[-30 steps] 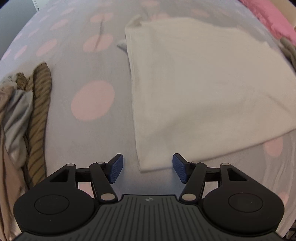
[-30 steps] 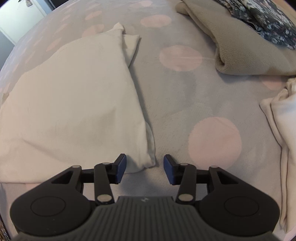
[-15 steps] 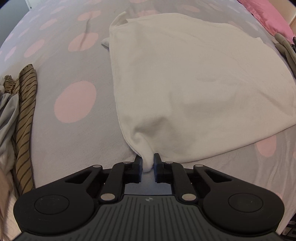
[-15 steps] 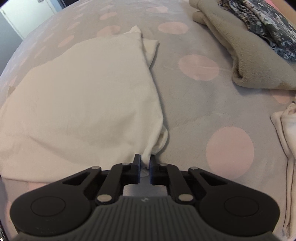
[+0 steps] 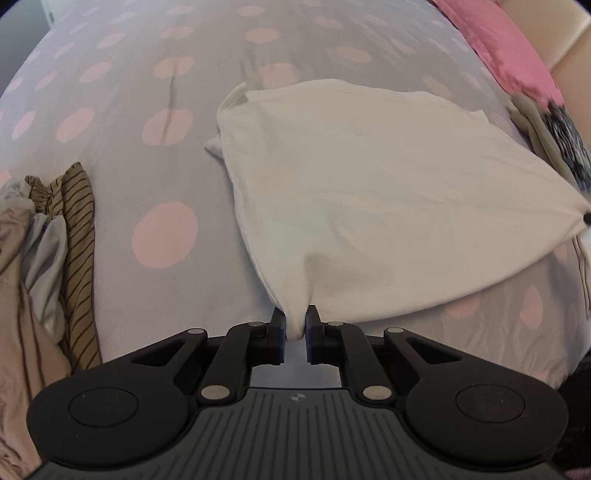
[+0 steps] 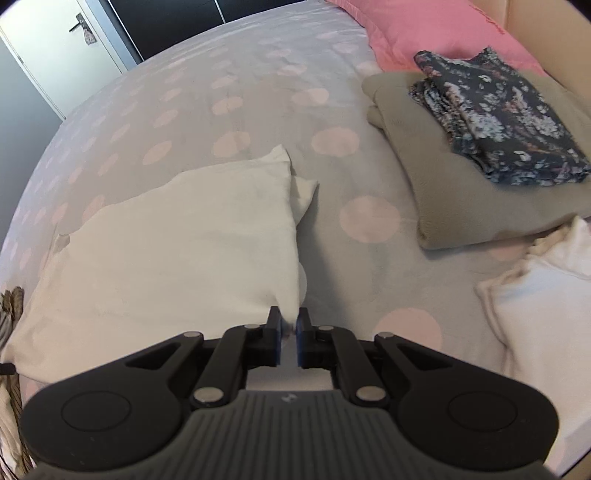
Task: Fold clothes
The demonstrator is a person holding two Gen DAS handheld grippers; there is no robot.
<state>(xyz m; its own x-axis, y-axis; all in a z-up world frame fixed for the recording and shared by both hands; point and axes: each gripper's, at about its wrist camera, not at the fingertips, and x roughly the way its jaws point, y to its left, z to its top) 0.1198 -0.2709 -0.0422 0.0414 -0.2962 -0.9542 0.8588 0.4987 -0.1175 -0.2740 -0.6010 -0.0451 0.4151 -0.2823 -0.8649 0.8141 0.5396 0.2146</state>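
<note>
Biggest thing in my feeds is the bed (image 5: 122, 206), grey cover with pink polka dots, filling both wrist views. On it lies the white garment (image 5: 369, 206), already folded into a wide flat panel, sitting roughly mid-bed. Its long axis runs side to side between my two claws; the far edge with a small sleeve or flap poking out (image 6: 304, 192) points away from me toward the head of the bed, where the pink pillow (image 6: 424, 33) is.

The near edge is lifted off the cover at both corners, so the cloth tents up toward each camera and sags a bit in the middle.

Right of the garment in the right wrist view there's a folded beige piece (image 6: 461, 192) with a dark floral garment (image 6: 498, 122) stacked on top, and another white cloth (image 6: 546, 306) nearer me, all clear of the one I'm working on. In the left wrist view a pile of striped brown and grey clothes (image 5: 55, 258) sits off to the left, well apart.

Left claw (image 5: 295, 326) is closed down on the near left corner, fabric bunched between the blue pads. Right claw (image 6: 289, 328) is pinched the same way on the near right corner. Both point forward along the bed, held low and about level.
</note>
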